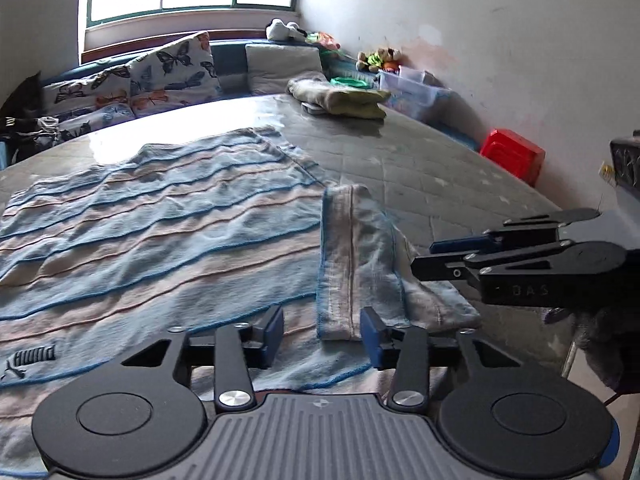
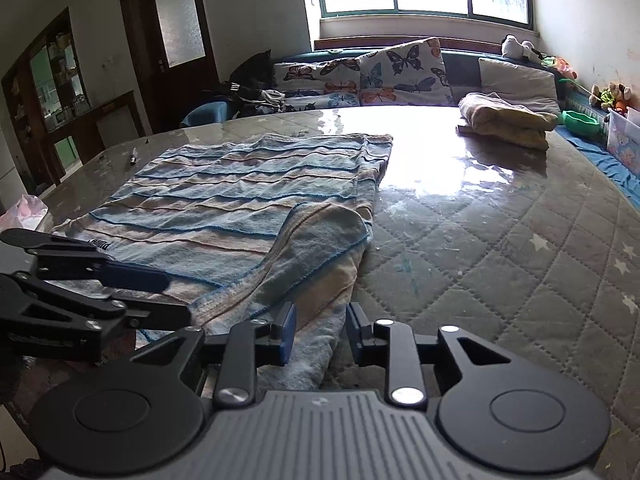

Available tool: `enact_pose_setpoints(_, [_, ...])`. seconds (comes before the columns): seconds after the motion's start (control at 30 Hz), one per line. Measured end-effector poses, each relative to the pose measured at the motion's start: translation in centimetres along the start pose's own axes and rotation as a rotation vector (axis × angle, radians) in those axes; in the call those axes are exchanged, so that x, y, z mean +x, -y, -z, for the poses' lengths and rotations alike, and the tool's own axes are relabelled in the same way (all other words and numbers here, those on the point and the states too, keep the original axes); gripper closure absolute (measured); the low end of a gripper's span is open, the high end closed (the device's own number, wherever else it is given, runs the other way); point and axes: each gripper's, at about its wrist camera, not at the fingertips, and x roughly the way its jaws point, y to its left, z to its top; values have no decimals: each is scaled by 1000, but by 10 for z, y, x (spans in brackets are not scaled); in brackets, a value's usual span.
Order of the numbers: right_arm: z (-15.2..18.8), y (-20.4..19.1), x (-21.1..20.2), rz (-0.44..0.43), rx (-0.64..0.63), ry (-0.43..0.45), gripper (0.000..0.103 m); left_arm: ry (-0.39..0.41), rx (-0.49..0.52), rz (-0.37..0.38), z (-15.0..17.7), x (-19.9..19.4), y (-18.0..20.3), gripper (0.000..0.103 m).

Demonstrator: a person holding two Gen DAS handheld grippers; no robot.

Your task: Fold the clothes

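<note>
A blue and pink striped shirt [image 1: 160, 220] [image 2: 240, 184] lies flat on the quilted table top [image 2: 500, 260], a dark logo near its front hem. One sleeve [image 1: 360, 248] [image 2: 320, 236] is folded inward over the body. My left gripper [image 1: 322, 334] [image 2: 178, 298] hovers low over the hem by the folded sleeve's end, jaws apart, cloth beneath them and nothing pinched. My right gripper [image 2: 320, 334] [image 1: 424, 259] sits at the shirt's right edge; the pale cloth edge lies between its slightly parted pads, which do not press on it.
A folded pile of clothes [image 1: 340, 98] [image 2: 504, 120] rests at the far side of the table. Butterfly pillows [image 2: 400, 72] line the bench under the window. A red stool [image 1: 514, 156] and plastic bins [image 1: 412, 92] stand by the wall. A pen [image 2: 133, 156] lies at the far left.
</note>
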Motion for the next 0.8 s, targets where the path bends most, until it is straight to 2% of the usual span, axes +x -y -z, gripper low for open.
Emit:
enact_pose_setpoints(0.07, [0, 1, 0, 0, 1, 0, 75, -7, 7, 11, 2, 3, 1, 71])
enact_pose_setpoints(0.1, [0, 1, 0, 1, 2, 1, 74, -10, 12, 19, 2, 5, 2, 79])
enact_pose_setpoints(0.17, [1, 1, 1, 1, 4, 0, 73, -12, 24, 28, 4, 8, 5, 83])
enact_pose_setpoints(0.33, [1, 1, 1, -2, 4, -1, 73, 0, 7, 0, 4, 8, 4, 101])
enact_pose_setpoints(0.5, [-1, 2, 2, 3, -5, 2, 73, 46, 11, -34, 2, -11, 8, 101])
enact_pose_setpoints(0.67, [-12, -2, 9, 5, -49, 14, 73, 6, 2, -57, 6, -2, 5, 100])
enact_pose_setpoints(0.8, [-29, -11, 21, -6, -114, 34, 73, 13, 2, -52, 6, -5, 5, 100])
